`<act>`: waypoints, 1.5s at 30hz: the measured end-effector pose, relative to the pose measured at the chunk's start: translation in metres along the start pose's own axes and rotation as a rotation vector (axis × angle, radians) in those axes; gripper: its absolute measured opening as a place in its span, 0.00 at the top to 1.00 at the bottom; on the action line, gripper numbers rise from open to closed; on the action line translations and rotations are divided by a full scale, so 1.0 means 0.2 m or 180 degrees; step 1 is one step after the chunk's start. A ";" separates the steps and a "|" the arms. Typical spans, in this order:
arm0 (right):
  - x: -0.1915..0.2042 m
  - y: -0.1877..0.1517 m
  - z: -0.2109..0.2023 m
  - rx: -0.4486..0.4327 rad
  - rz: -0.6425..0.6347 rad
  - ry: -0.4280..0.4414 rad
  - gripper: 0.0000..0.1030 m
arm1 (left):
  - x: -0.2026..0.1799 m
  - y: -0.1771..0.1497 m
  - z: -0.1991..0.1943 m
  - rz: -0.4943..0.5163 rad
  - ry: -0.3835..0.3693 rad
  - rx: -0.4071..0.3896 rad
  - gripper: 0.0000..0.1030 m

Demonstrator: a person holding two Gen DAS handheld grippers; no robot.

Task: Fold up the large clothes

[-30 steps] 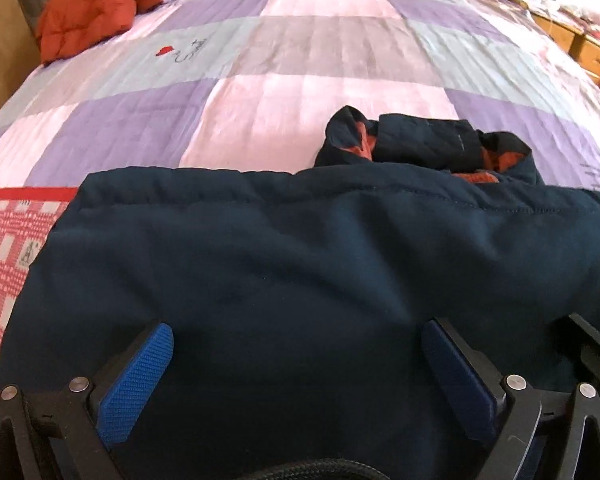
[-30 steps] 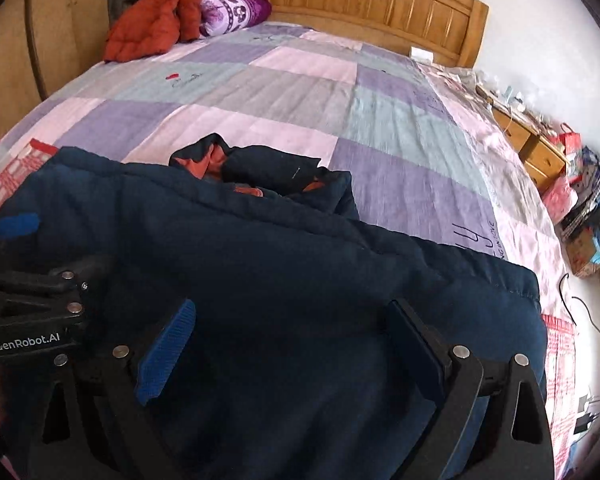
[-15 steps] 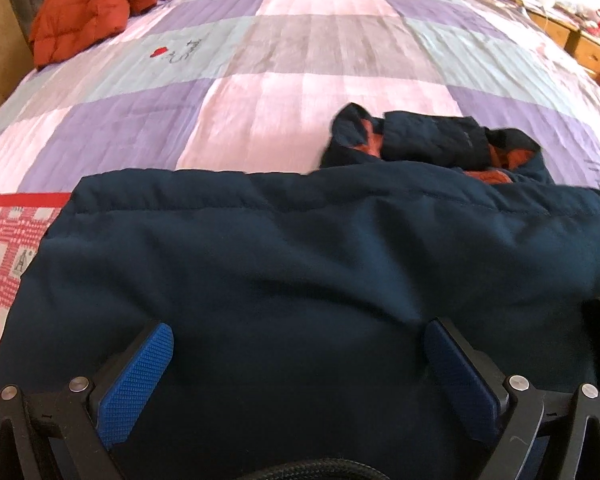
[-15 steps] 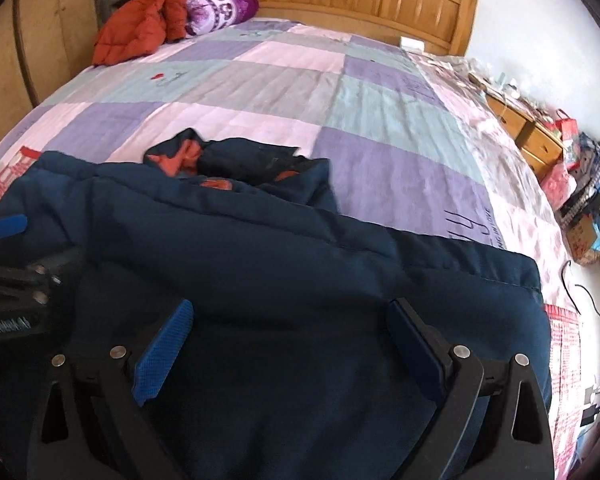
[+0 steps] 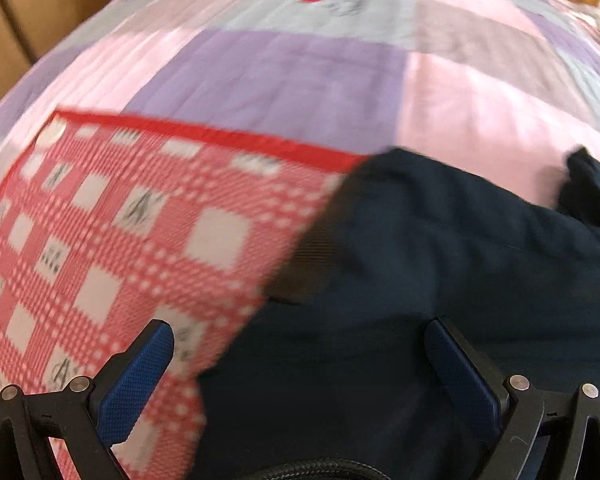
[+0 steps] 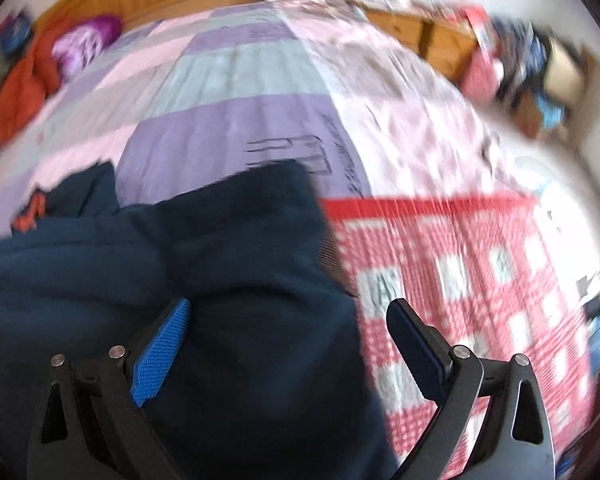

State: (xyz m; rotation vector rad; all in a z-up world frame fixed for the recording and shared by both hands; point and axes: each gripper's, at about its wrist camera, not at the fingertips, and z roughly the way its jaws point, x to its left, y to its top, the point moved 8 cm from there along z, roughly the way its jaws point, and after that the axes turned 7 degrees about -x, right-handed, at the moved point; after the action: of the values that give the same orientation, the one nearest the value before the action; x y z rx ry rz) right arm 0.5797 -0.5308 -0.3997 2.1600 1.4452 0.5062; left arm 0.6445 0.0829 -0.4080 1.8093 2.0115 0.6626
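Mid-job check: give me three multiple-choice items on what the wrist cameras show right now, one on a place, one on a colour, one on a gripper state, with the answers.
1. Where does the navy jacket lie?
A. on the bed, across the quilt and the checked blanket
B. on the floor
C. on the headboard

2. What colour is the lining showing at the jacket's collar?
A. yellow
B. orange-red
C. white

3. How do the left gripper and the right gripper stand?
A. both shut on the jacket
B. one open, one shut
C. both open, nothing clamped

Answers: 1 A, the dark fabric rests on the purple-pink patches and the red-white checks. 2 B, an orange-red patch shows in the right wrist view. 3 C, each view shows its blue pads wide apart over the jacket.
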 end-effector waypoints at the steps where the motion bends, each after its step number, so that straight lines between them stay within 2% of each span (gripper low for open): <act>1: -0.01 0.00 -0.01 -0.0024 -0.0062 -0.0039 0.04 | 0.02 0.00 0.00 -0.0026 0.0007 0.0008 0.00; 4: -0.01 0.01 -0.08 -0.0138 -0.0286 -0.0147 0.04 | 0.05 -0.01 -0.03 -0.0017 0.0008 -0.0011 0.00; 6: -0.01 0.01 -0.15 -0.0239 -0.0297 -0.0202 0.04 | 0.05 -0.03 -0.13 0.0074 0.0034 -0.0150 0.00; 7: 0.01 0.00 -0.23 -0.0381 -0.0370 -0.0193 0.04 | 0.03 -0.05 -0.21 0.0140 -0.0027 -0.0260 0.00; 11: 0.27 -0.16 -0.51 -0.0741 -0.0804 0.0170 0.04 | -0.17 -0.20 -0.51 0.0526 -0.0283 -0.0631 0.00; 14: 0.57 -0.40 -0.69 -0.0845 -0.1186 0.0537 0.04 | -0.42 -0.47 -0.73 0.0739 -0.0624 -0.0721 0.00; 16: 0.79 -0.62 -0.77 -0.0823 -0.1445 0.0770 0.04 | -0.57 -0.66 -0.82 0.0801 -0.0828 -0.0674 0.00; 18: 0.92 -0.81 -0.79 -0.0745 -0.1675 0.0860 0.04 | -0.68 -0.82 -0.86 0.0845 -0.0926 -0.0624 0.00; 20: 0.96 -0.95 -0.77 -0.0651 -0.1881 0.0840 0.05 | -0.73 -0.93 -0.85 0.0931 -0.0940 -0.0574 0.00; 22: 0.87 -1.00 -0.73 -0.0645 -0.1844 0.0728 0.05 | -0.70 -1.02 -0.80 0.1006 -0.0898 -0.0560 0.00; 24: 0.71 -0.99 -0.68 -0.0583 -0.1716 0.0564 0.05 | -0.61 -1.02 -0.76 0.0954 -0.0854 -0.0588 0.00; 27: 0.33 -0.91 -0.65 -0.0620 -0.1401 0.0238 0.05 | -0.41 -0.97 -0.69 0.0864 -0.0647 -0.0583 0.00; 30: -0.02 -0.85 -0.62 -0.0512 -0.1084 -0.0004 0.04 | -0.18 -0.92 -0.62 0.0759 -0.0349 -0.0570 0.00; 33: -0.26 -0.85 -0.59 -0.0333 -0.0743 -0.0051 0.04 | 0.01 -0.89 -0.56 0.0630 -0.0261 -0.0494 0.00; 35: -0.29 -0.87 -0.59 -0.0316 -0.0859 -0.0095 0.04 | 0.04 -0.89 -0.55 0.0715 -0.0260 -0.0488 0.00; 37: -0.32 -0.88 -0.59 -0.0285 -0.0804 -0.0085 0.04 | 0.09 -0.88 -0.56 0.0752 -0.0130 -0.0517 0.00; 42: -0.35 -0.90 -0.61 -0.0287 -0.0701 -0.0153 0.04 | 0.32 -0.90 -0.51 0.0299 0.0001 -0.0353 0.00; 45: -0.35 -0.88 -0.59 -0.0268 -0.0726 -0.0179 0.04 | 0.39 -0.91 -0.47 0.0219 0.0036 -0.0266 0.00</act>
State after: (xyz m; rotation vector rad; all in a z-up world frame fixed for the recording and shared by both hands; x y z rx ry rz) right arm 0.3581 -0.5173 -0.4093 1.8994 1.5847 0.4120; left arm 0.4320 0.1370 -0.4281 1.8365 1.9066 0.7672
